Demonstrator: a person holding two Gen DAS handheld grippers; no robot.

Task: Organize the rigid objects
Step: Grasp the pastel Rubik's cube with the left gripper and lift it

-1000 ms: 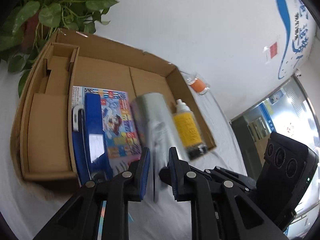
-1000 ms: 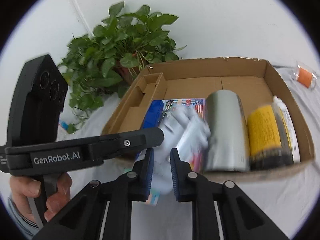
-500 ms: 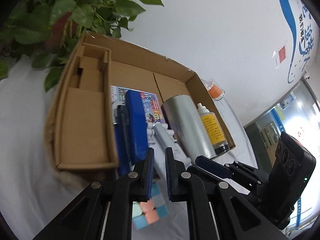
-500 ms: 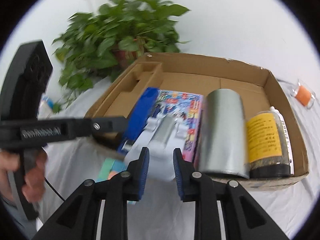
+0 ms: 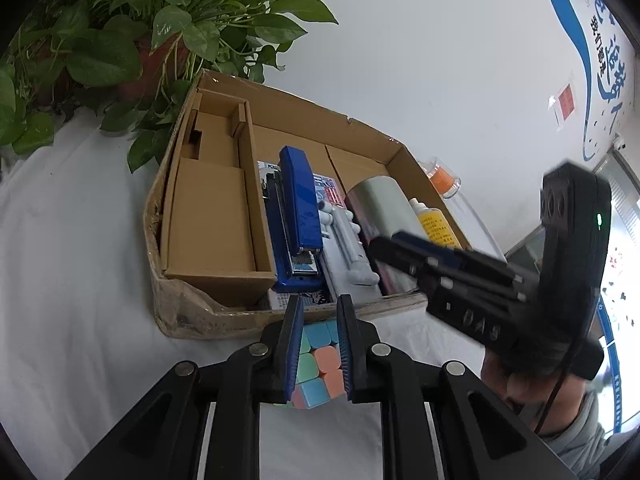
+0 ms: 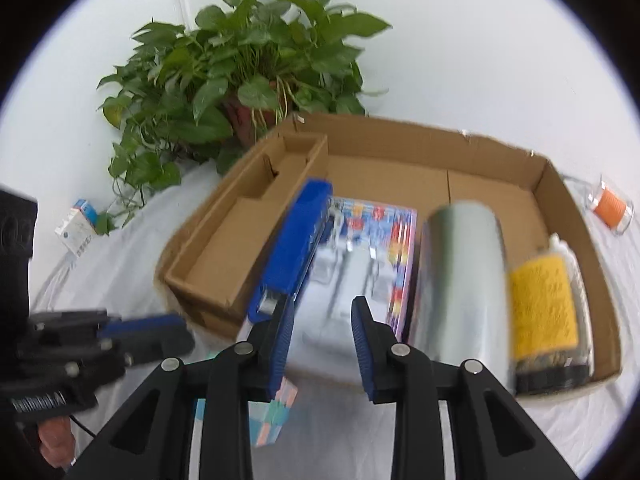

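A cardboard box [image 5: 208, 312] on the white cloth holds a blue stapler [image 5: 298, 208], a grey-white plastic part [image 5: 348, 244], a silver cylinder [image 5: 380, 204] and a yellow-labelled bottle [image 5: 434, 224]. A pastel puzzle cube [image 5: 318, 364] lies on the cloth in front of the box, between the fingers of my left gripper [image 5: 318, 350], which is open around it. My right gripper [image 6: 322, 354] is open and empty above the box's front edge, over the grey-white part [image 6: 340, 300]. The cube [image 6: 272, 416] shows below its left finger.
A potted plant [image 5: 140, 52] stands behind the box on the left. An orange-filled glass [image 5: 442, 178] sits behind the box's right corner. A small carton [image 6: 76, 220] lies on the cloth by the plant. The box's left part has cardboard dividers [image 5: 212, 200].
My right gripper has let go of the grey-white part, which now lies in the box, and opened wider. My left gripper has dropped to the cube in front of the box and opened around it.
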